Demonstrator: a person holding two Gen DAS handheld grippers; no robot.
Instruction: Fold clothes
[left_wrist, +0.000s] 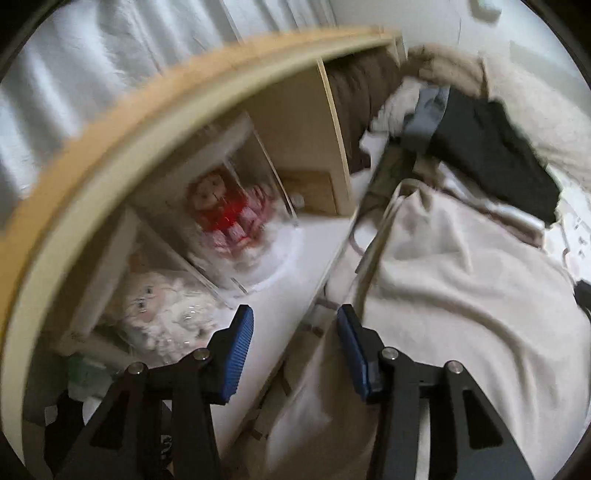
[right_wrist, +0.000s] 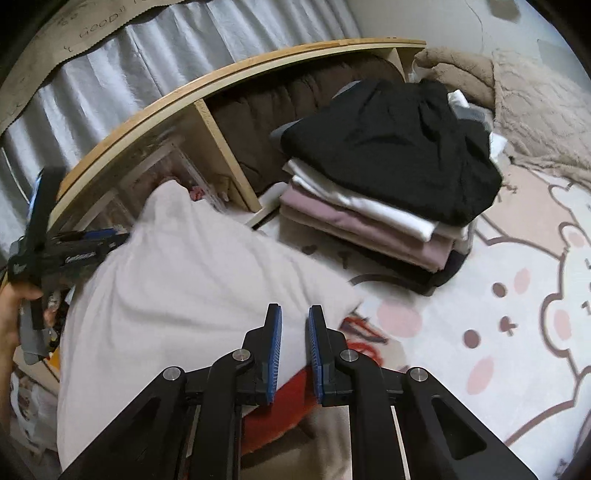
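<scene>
The pale pink soft cotton garment (right_wrist: 177, 280) lies on the cartoon-print bed sheet (right_wrist: 517, 314), its long axis running from the right tool (right_wrist: 294, 334), pinched narrowly on its near hem, toward the empty, half-open left tool (left_wrist: 295, 328) at the far corner beside the wooden shelf (right_wrist: 221, 136).

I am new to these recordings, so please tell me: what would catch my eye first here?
First the tall stack of folded clothes topped by a black garment, on the cartoon-bear blanket right of centre. Then the pale cream garment spread at lower left, and a red-dressed doll inside the curved wooden shelf.
</scene>
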